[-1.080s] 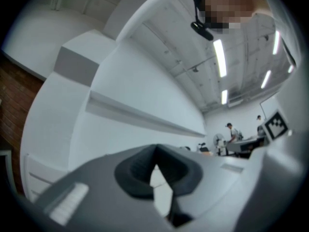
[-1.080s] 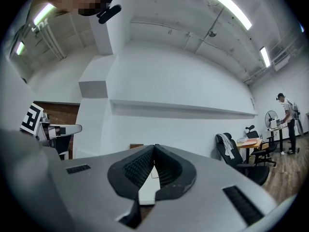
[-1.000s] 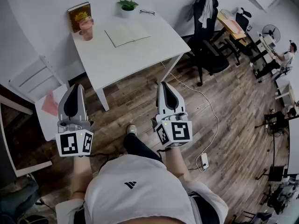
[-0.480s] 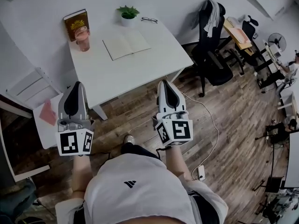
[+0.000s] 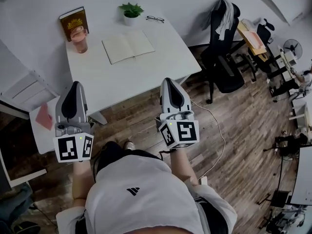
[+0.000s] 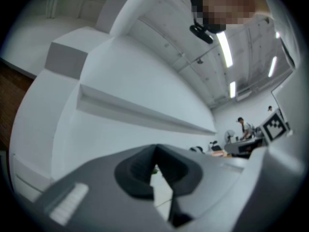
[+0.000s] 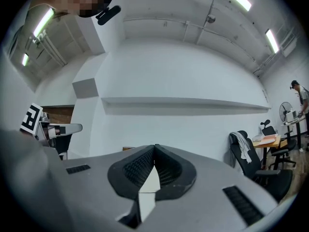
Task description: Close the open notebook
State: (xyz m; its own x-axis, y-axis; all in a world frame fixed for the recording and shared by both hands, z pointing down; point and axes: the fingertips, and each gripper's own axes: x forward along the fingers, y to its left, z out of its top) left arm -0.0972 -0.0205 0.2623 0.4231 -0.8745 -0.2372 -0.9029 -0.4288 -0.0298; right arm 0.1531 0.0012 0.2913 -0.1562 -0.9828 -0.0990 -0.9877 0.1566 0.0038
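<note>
Approach step: left gripper [image 5: 74, 87] and right gripper [image 5: 170, 83] pinched closed, empty. Next, reach the open cream-paged notebook [image 5: 128, 46] near the white desk's [image 5: 146, 69] far edge.

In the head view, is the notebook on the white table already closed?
No, the notebook lies open with both pages facing up on the table.

Notebook [image 5: 128, 46] on table [image 5: 146, 69], toward its far side. Cup [image 5: 79, 39] left of notebook, apart from it; book [image 5: 73, 21] just behind cup, against wall. Plant [image 5: 130, 12] behind notebook, glasses [image 5: 155, 19] right of plant. Office chair [image 5: 222, 57] right of table, more desks behind it. Left gripper [image 5: 74, 84] and right gripper [image 5: 168, 80] side by side before table's near edge. Cable [image 5: 218, 126] on floor, right of right gripper.
</note>
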